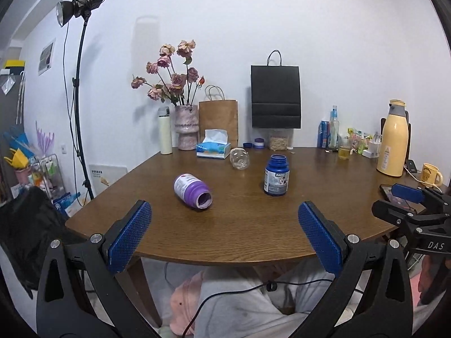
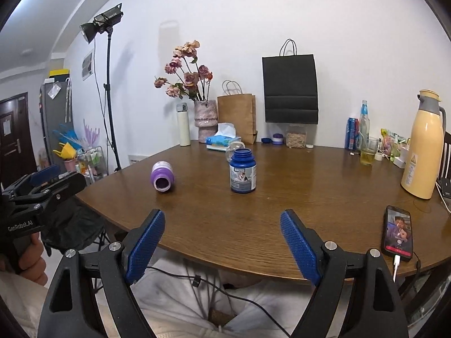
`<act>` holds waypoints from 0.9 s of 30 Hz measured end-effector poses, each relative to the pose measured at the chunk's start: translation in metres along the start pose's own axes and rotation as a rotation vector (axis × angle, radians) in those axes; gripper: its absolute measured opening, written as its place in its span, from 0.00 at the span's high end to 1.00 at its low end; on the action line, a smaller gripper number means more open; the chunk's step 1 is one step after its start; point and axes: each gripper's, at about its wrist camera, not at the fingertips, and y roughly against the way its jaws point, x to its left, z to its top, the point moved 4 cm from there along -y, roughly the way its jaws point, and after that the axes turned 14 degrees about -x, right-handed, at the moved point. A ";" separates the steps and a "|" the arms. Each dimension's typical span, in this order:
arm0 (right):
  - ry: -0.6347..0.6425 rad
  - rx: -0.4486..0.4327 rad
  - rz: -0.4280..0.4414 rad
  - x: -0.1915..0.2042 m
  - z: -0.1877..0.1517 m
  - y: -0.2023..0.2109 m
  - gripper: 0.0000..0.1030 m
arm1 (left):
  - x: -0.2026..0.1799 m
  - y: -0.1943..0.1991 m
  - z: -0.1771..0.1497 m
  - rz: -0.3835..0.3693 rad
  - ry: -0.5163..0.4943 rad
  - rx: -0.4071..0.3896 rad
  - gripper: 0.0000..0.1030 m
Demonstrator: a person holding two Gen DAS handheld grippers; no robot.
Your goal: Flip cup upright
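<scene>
1. Desk: round-fronted, dark brown wood, carrying everything listed below; its near edge lies just ahead of both claws.
2. Left claw: black frame with blue textured pads, jaws spread wide and released, grasping nothing; held at the near desk edge, well short of the bottles.
3. Right claw: same build, jaws likewise spread wide and empty, poised over the near desk edge; a hand on the left claw's grip shows at the left of the right wrist view.
4. Black paper bag: upright against the back wall, above a jar of grain.
5. Yellow thermos jug: upright at the far right of the desk, with a yellow mug just beside it.
6. Vase of dried roses: at the back left, between a cream flask and a brown paper bag.
7. Blue bottle: upright, lid off, mid-desk, right of centre.
8. Purple bottle: lying on its side, open mouth toward the cameras, left of the blue bottle and apart from it.
9. Phone: flat near the right desk edge, screen lit, white cable plugged in.
10. Clear glass cup: the task's item, tipped over behind the blue bottle, just beside the tissue box; partly hidden in the right wrist view.
</scene>
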 end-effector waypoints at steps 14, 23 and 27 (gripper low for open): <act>0.005 -0.006 -0.006 0.000 0.004 0.001 0.15 | -0.002 -0.001 0.004 -0.003 -0.008 -0.013 0.00; 0.003 -0.008 -0.008 0.001 0.006 0.001 0.15 | -0.001 -0.003 0.005 -0.016 -0.001 -0.009 0.00; 0.002 -0.009 -0.008 0.001 0.006 0.001 0.15 | -0.001 -0.003 0.005 -0.015 0.000 -0.009 0.00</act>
